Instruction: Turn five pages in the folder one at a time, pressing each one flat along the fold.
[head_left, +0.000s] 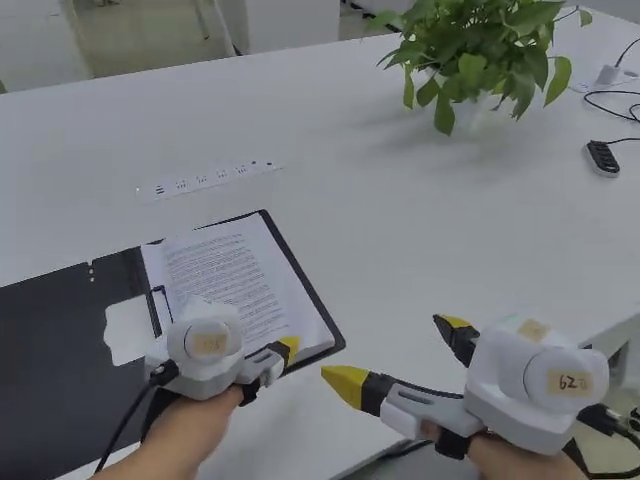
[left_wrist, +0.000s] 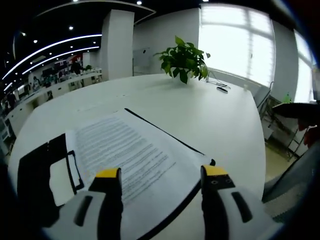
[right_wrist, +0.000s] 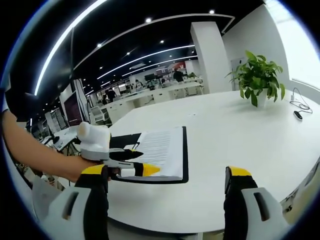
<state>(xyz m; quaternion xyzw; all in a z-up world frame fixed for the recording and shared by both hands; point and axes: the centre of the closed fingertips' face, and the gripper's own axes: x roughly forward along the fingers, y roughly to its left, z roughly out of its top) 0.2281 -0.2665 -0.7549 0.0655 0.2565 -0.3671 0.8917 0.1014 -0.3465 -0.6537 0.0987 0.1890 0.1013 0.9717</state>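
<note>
An open black folder (head_left: 60, 345) lies on the white table (head_left: 400, 200) at the near left, with a printed page (head_left: 235, 275) on its right half and a white slip clipped near the fold. My left gripper (head_left: 272, 358) hovers over the page's near right corner. Its jaws are open and astride the page (left_wrist: 130, 150), with nothing between them (left_wrist: 161, 175). To the right of the folder, my right gripper (head_left: 398, 350) is open and empty above bare table. It points at the folder (right_wrist: 167, 147) and the left gripper (right_wrist: 115, 157).
A potted green plant (head_left: 480, 50) stands at the far right, with a small black device (head_left: 602, 157) and cables beside it. A strip of sockets (head_left: 205, 180) is set into the table beyond the folder. The table's front edge runs just under both grippers.
</note>
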